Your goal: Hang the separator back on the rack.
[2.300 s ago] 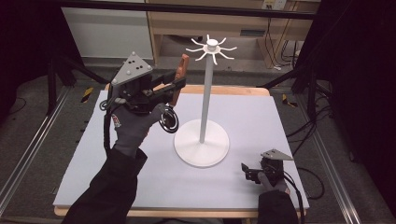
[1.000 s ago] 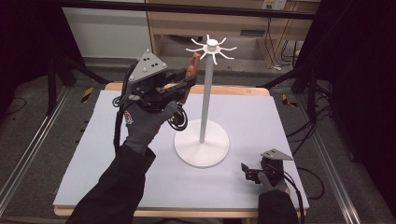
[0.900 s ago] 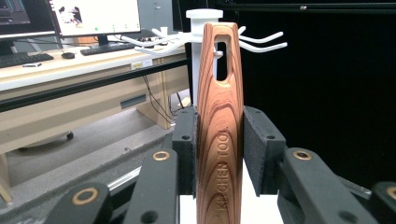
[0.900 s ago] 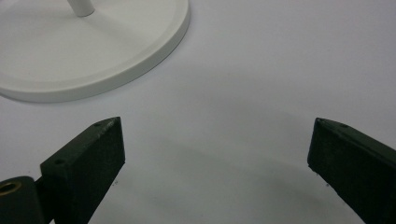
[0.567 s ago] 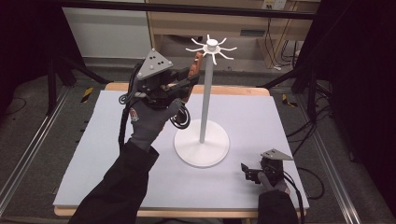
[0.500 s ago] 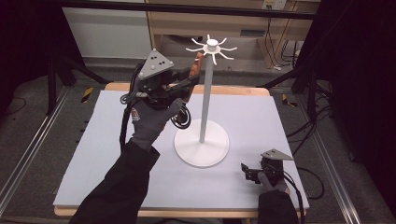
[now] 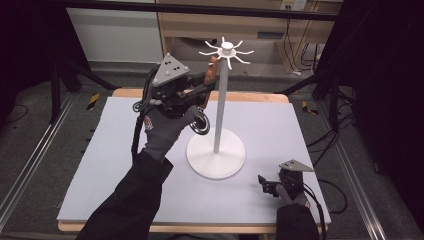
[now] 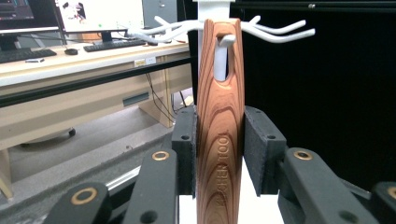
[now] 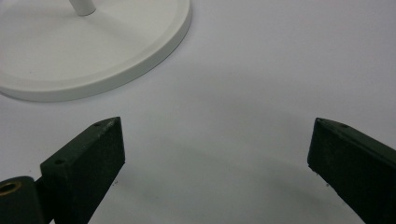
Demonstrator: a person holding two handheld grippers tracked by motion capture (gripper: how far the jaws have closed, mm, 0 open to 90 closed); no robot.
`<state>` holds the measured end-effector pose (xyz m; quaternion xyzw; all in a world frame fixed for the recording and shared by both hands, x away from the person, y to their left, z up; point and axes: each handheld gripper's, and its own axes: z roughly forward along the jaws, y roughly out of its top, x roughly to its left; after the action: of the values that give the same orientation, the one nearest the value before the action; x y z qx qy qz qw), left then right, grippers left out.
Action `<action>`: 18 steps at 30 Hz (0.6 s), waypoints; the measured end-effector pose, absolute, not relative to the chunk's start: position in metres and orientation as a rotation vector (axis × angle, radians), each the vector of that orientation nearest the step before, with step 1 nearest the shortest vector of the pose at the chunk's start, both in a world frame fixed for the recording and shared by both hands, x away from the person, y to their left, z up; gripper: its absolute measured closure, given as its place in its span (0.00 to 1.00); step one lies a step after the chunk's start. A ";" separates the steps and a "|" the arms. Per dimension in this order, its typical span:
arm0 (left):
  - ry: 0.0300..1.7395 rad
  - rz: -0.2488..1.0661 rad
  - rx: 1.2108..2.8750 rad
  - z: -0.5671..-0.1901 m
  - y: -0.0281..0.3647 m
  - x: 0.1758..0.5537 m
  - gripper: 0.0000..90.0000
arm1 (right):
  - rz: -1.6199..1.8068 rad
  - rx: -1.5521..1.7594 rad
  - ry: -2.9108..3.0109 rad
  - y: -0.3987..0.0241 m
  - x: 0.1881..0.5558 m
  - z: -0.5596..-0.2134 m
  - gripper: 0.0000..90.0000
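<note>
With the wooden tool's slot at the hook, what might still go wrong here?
The hook reaches only a little way into the slot of the wooden tool, so releasing now might drop it. The left gripper clamps it close to the stand; a sideways nudge could rock the stand. The right gripper lies open, away from the base.

White hook stand (image 7: pixel 216 159) occupies the mat's centre; its pole (image 7: pixel 220 100) and radiating hooks (image 7: pixel 240 59) bar passage just ahead of the left gripper (image 7: pixel 209 82). Grey mat (image 7: pixel 100 165) lies open left, right and front.
</note>
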<state>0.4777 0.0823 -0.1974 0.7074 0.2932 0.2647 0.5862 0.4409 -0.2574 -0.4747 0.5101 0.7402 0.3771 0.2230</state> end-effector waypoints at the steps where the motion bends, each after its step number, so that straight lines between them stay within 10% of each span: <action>1: 0.684 0.622 1.653 -0.198 0.082 0.478 0.75 | 1.042 1.408 2.044 -0.257 0.441 -0.475 0.05; 18: 0.691 0.616 1.664 -0.206 0.095 0.473 0.62 | 1.036 1.404 2.044 -0.257 0.441 -0.475 0.05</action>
<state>0.4730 0.0953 -0.2060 0.7119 0.2957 0.2636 0.5799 0.4413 -0.2569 -0.4755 0.5091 0.7409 0.3756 0.2252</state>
